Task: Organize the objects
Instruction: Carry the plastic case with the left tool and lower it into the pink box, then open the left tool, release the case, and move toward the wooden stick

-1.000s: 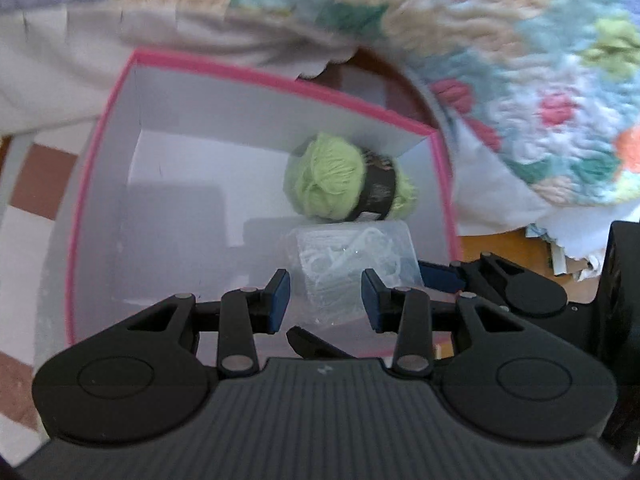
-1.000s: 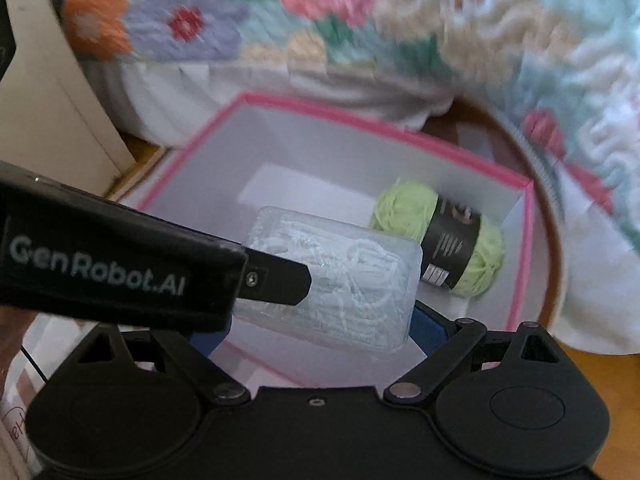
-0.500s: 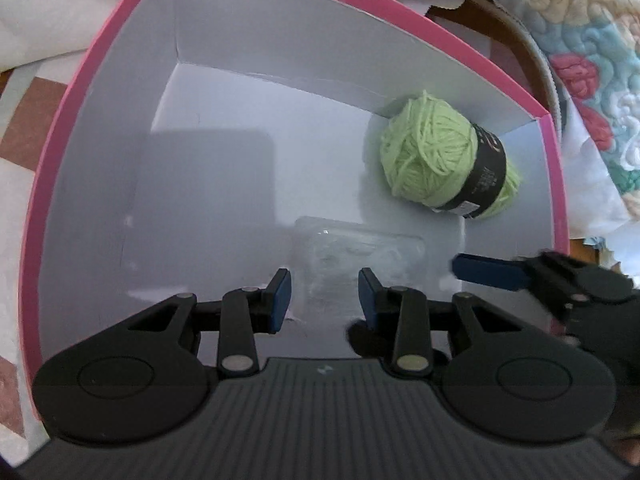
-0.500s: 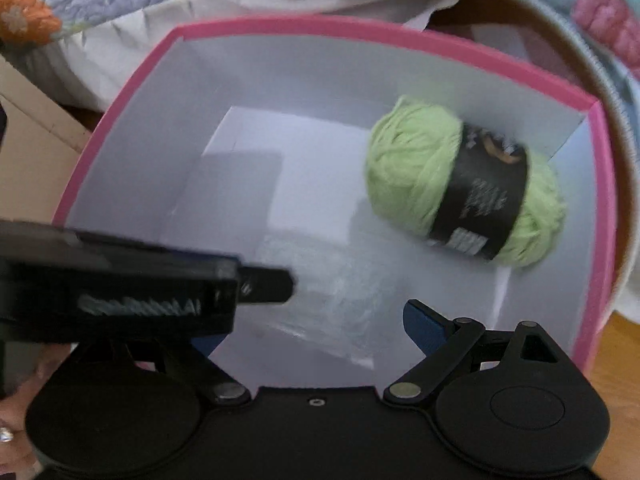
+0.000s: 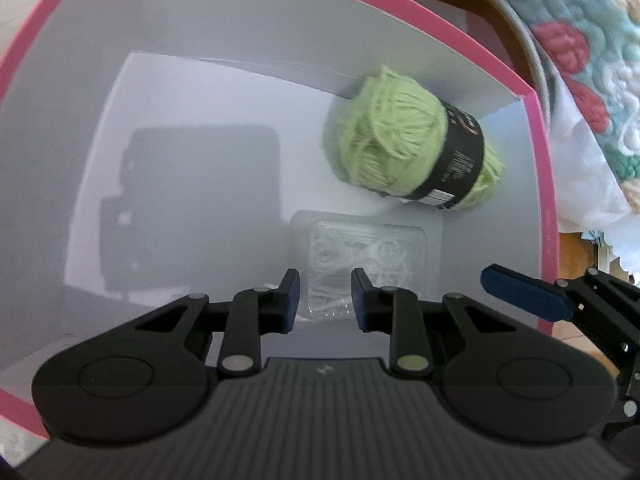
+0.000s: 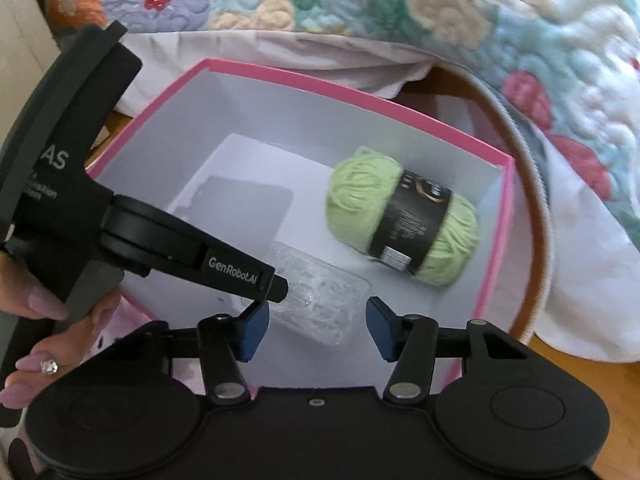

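Yarn (image 5: 416,152) and clear plastic case (image 5: 360,264) already lie inside the pink-rimmed box (image 5: 536,128). Left gripper (image 5: 325,296) fingers sit narrow and empty; right gripper (image 6: 316,328) fingers, just closing, hold nothing.

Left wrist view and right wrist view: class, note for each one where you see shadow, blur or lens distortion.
Left wrist view: a dark blocky shadow lies on the box floor, the pink box rim bows from fisheye distortion, and the green yarn ball is slightly blurred. Right wrist view: the floral quilt is soft and smeared, and the shadow shows again.
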